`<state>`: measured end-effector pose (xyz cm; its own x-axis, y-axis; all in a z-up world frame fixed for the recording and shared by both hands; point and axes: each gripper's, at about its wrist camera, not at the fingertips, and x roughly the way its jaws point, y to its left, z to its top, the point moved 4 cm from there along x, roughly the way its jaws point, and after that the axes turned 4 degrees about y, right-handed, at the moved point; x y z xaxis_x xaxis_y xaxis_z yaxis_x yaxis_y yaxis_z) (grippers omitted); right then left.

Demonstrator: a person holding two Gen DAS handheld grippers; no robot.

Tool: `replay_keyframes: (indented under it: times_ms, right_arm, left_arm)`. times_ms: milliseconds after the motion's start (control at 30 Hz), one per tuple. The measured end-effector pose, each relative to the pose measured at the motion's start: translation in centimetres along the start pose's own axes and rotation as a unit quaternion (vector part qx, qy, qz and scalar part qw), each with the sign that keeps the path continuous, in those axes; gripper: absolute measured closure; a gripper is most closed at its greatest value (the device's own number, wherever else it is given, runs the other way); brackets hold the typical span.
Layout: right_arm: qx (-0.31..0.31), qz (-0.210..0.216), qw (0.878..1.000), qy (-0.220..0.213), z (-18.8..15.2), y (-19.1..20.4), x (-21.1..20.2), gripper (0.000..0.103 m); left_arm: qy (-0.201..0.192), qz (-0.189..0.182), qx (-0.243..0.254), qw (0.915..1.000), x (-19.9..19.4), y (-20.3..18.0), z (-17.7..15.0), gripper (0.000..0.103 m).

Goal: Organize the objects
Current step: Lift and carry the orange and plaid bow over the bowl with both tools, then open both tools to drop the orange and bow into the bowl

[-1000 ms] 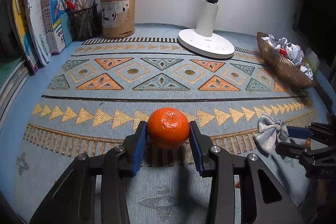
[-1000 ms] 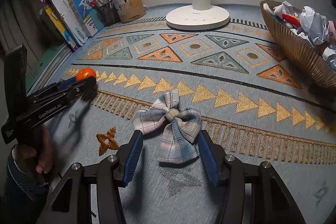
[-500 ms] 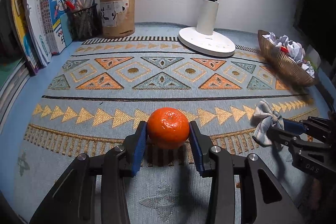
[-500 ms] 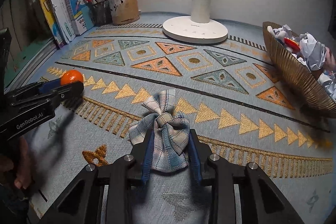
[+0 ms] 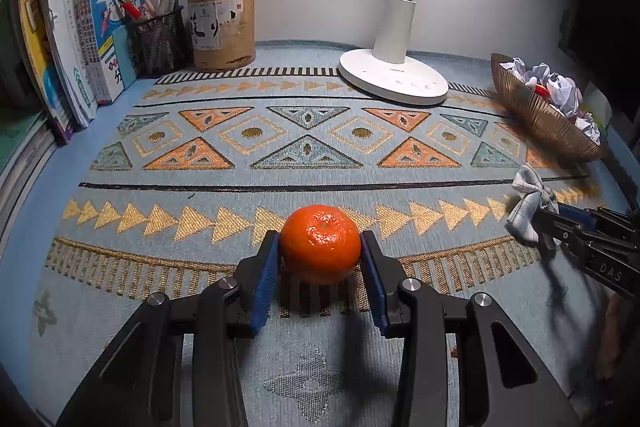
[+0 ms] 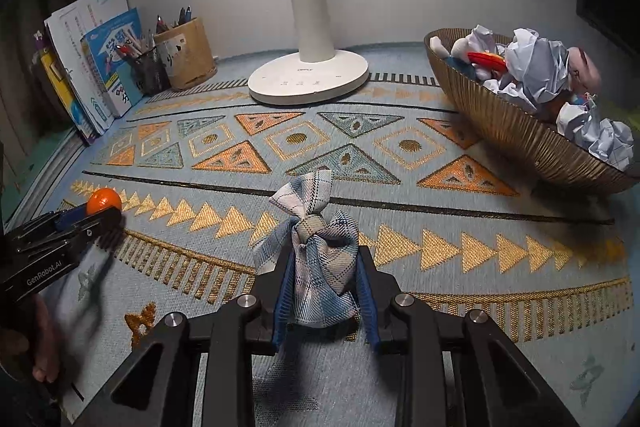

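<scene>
While the left wrist view looks down over a patterned mat (image 5: 304, 147), the left gripper (image 5: 320, 251) is clenched on an orange mandarin (image 5: 320, 243), its 2 blue pads pressed against the fruit's sides and the fruit resting on the mat's band of gold triangles. Far to the right in this view, the right gripper (image 5: 538, 223) holds a plaid fabric bow (image 5: 529, 205) at its tip, just in front of a ribbed golden bowl (image 5: 536, 115) filled with crumpled paper. A white lamp base (image 5: 394, 79) stands at the back, with a wooden pen cup (image 5: 221, 27), a mesh pen holder (image 5: 160, 41) and upright books (image 5: 76, 39) at the back left. In the right wrist view, the right gripper (image 6: 324, 283) is clamped on the plaid fabric bow (image 6: 320, 255); the lower loop is squeezed between the 2 blue pads, and the knot and upper loop stick out beyond the fingertips, above the mat (image 6: 400, 187). The golden bowl (image 6: 512, 131) sits to the right, well apart from the bow. At the left edge, the left gripper (image 6: 100, 217) shows side-on with the mandarin (image 6: 104, 202) at its tip, and part of a hand (image 6: 40, 343) shows below it.
</scene>
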<state>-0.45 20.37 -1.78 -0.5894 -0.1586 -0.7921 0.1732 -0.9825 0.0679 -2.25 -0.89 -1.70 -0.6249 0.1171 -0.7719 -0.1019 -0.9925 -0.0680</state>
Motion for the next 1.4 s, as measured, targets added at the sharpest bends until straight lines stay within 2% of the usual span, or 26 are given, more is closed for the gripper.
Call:
replay_keyframes:
  times_ms: [133,500,733,767,867,1000,1067,1167,1233,1400]
  right_arm:
    - [-0.02,-0.002,1.0,-0.008,-0.1,0.7,-0.2,0.075]
    - [-0.017,-0.001,1.0,-0.011,-0.1,0.5,-0.3,0.075]
    - [-0.01,0.004,1.0,-0.026,0.0,0.2,-1.1,0.075]
    - [-0.003,0.014,1.0,-0.025,0.1,0.0,-1.3,0.075]
    - [0.022,0.054,0.998,-0.02,0.1,-1.3,-3.0,0.075]
    - [0.046,0.057,0.996,-0.054,1.4,-5.1,-7.8,0.075]
    - [0.061,0.031,0.994,-0.083,2.8,-8.4,-10.4,0.075]
    - [0.095,-0.027,0.988,-0.118,5.6,-14.1,-12.8,0.075]
    - [0.126,-0.053,0.983,-0.124,7.5,-17.9,-12.8,0.075]
    - [0.185,-0.044,0.975,-0.118,11.8,-24.3,-9.7,0.075]
  left_arm:
    - [0.001,0.001,0.0,1.0,0.0,0.0,0.0,0.066]
    - [0.003,0.005,0.002,1.0,0.2,-0.1,0.0,0.066]
    - [0.007,0.018,0.023,0.9995,0.2,-1.3,0.0,0.067]
    - [0.006,0.01,0.023,0.9997,0.0,-1.7,0.2,0.067]
    - [-0.013,-0.047,0.029,0.9984,-1.4,-4.5,2.1,0.067]
    - [-0.036,-0.114,0.059,0.9911,-2.3,-11.1,6.9,0.067]
    - [-0.046,-0.135,0.083,0.9863,-2.2,-14.8,9.6,0.067]
    - [-0.064,-0.146,0.115,0.9805,-1.2,-20.2,13.6,0.067]
    - [-0.067,-0.159,0.123,0.9774,0.3,-23.0,16.1,0.067]
    - [-0.048,-0.178,0.12,0.9756,5.0,-27.1,19.2,0.067]
